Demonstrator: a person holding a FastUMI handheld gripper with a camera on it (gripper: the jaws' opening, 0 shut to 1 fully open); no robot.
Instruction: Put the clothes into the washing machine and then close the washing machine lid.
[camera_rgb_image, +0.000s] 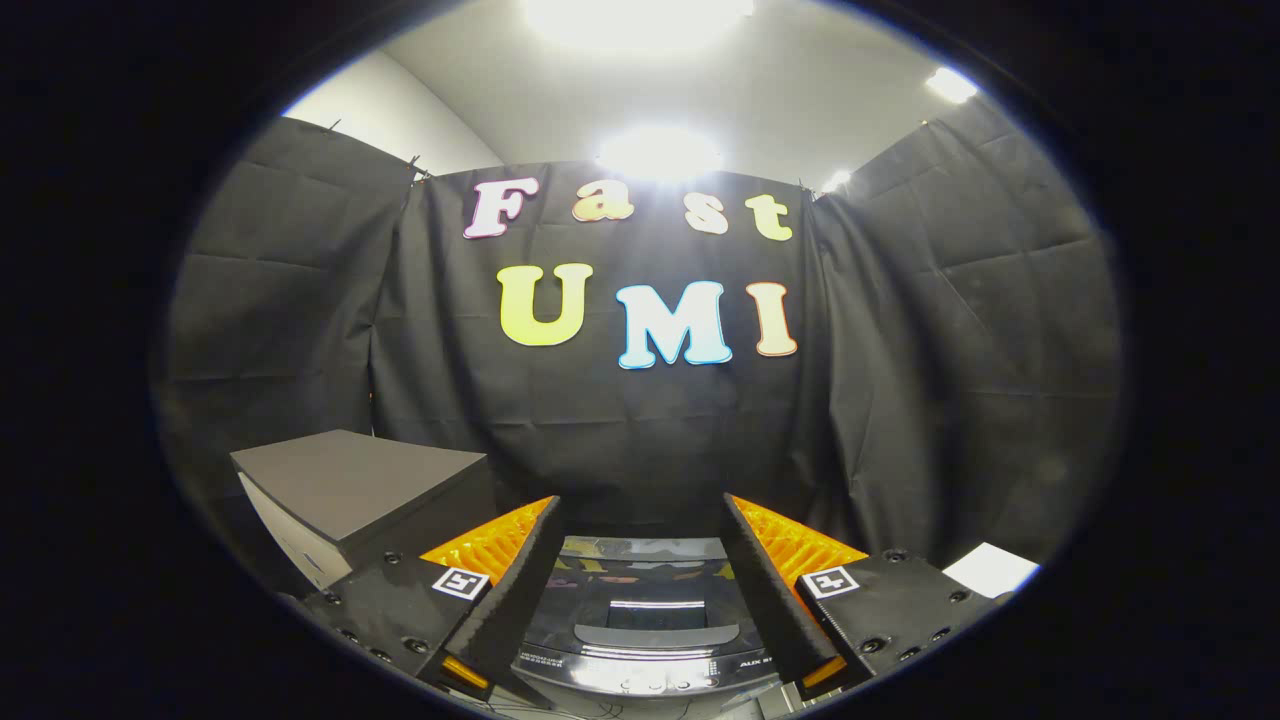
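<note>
Washing machine (640, 625) sits low between the two fingers of the gripper (640, 590) and just beyond them, seen from above and a little behind its front edge. Its top is glossy black and dark grey, and it mirrors the ceiling lights in bright streaks. The lid lies flat and closed, with a darker rectangular window near its middle and a curved grey handle lip in front of that. A paler control strip with small white markings runs along the near edge, too small to make out. To the left of the machine and higher than its top stands a dark grey box (350, 490) with a flat top and a lighter side face. The gripper's fingers (505, 590) are spread wide apart with nothing held between them; their inner pads are black and their outer ribs orange. A small white sheet (990, 570) lies off to the right, beside the right finger's mount.
</note>
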